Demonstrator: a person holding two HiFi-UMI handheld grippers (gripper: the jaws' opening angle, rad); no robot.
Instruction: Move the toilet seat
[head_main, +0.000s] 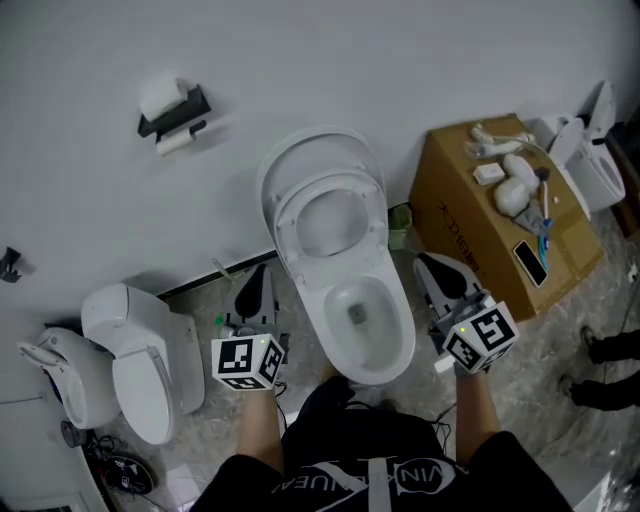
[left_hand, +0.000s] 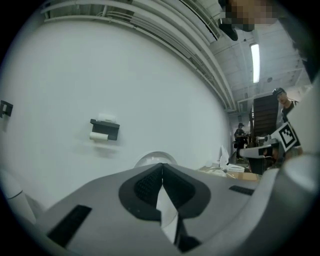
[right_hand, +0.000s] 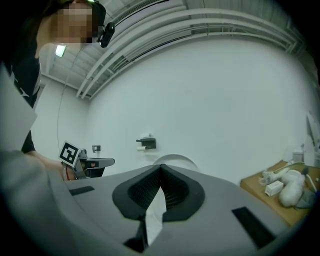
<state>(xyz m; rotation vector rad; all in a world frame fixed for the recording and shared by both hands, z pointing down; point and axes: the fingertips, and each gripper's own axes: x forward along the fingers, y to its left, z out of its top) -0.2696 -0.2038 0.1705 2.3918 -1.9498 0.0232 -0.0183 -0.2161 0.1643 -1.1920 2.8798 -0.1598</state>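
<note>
Holding both grippers clear of the toilet, we are between contacts. The left gripper (head_main: 264, 275) sits just left of the bowl (head_main: 318, 325) and the right gripper (head_main: 424, 263) just right of it, and neither touches the bowl. Both pairs of jaws are pressed together with nothing between them.

The toilet seat (head_main: 286, 216) stands raised at the upper centre of the head view, leaning back on the lid (head_main: 320, 148) against the wall. We judge this raised position to be either the finished state or the start of a lowering, and the frames do not settle which. If the seat must come down, the next move calls for three actions:
- Reach forward to the ring's front edge.
- Hook it with the closed tips.
- Ease it down so it does not slam onto the bowl.
</note>
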